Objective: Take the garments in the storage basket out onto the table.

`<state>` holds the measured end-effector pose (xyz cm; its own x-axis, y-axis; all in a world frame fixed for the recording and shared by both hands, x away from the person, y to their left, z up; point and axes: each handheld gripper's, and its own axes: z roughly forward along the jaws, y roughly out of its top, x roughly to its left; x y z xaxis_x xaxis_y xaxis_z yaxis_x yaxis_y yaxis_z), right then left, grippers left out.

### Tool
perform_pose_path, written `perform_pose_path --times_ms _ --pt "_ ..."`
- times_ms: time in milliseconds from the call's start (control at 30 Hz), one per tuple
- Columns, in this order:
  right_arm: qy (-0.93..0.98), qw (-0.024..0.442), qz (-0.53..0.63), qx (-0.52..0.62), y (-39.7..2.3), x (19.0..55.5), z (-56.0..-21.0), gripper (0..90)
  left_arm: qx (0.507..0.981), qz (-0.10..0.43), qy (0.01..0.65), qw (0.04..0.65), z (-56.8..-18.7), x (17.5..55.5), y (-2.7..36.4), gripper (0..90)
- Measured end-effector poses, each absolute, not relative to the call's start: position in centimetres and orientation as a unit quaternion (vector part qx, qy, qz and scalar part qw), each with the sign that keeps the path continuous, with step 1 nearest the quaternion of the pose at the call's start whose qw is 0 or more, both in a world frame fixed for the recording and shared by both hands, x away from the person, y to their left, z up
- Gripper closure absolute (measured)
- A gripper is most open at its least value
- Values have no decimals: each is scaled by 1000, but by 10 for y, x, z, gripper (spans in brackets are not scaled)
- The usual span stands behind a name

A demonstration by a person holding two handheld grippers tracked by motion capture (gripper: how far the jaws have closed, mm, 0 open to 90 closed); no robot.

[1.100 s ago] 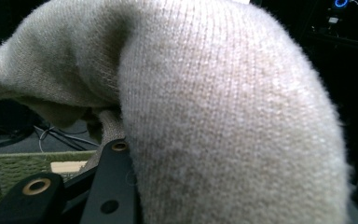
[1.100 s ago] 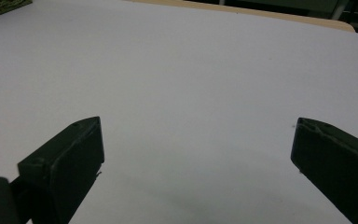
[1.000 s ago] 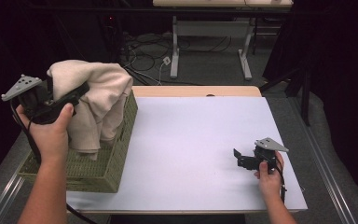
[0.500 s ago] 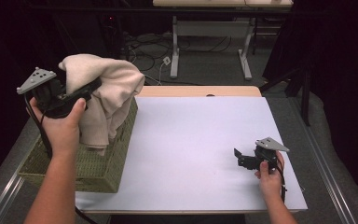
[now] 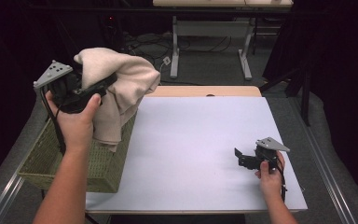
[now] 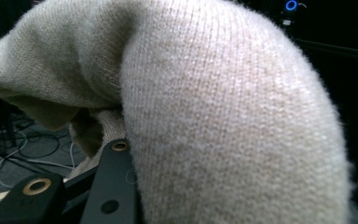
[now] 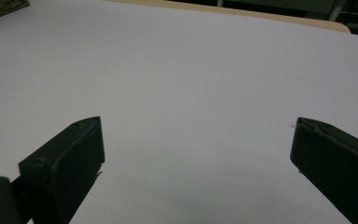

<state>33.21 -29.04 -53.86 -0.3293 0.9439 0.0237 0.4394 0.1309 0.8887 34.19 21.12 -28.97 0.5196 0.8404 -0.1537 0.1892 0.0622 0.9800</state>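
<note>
The cream-coloured knitted wool garment (image 5: 121, 88) hangs bunched at about ten o'clock in the high view, lifted above the green woven rectangular basket (image 5: 44, 161), with its lower folds draping down against the basket's right-hand wall. The left gripper (image 5: 103, 84) has its jaws clamped on a thick fold of that garment near its top; in the left gripper view the knit (image 6: 223, 121) bulges over and around the black jaws, hiding their tips. The person's left hand (image 5: 77, 123) grips the tool from below, the grey three-cornered plate tilted up toward eleven o'clock. The basket sits at the left edge of the white counter (image 5: 196, 135), at roughly eight o'clock. Well apart, at about four o'clock, the right gripper (image 5: 238, 157) lies low over the bare counter in the person's right hand (image 5: 270, 175), pointing toward nine o'clock. In the right gripper view its jaws stand wide apart with nothing between them, the white surface (image 7: 191, 93) stretching ahead and a corner of the basket (image 7: 0, 8) at eleven o'clock.
</note>
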Motion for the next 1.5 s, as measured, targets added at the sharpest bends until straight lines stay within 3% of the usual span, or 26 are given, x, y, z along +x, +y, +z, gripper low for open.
perform_pose_path --times_ms 733,1500 --pt "691 296 432 498 -291 332 -538 28 647 221 370 630 -294 353 158 613" --pt "694 295 429 496 -291 332 -539 30 676 174 374 611 -342 364 131 613"
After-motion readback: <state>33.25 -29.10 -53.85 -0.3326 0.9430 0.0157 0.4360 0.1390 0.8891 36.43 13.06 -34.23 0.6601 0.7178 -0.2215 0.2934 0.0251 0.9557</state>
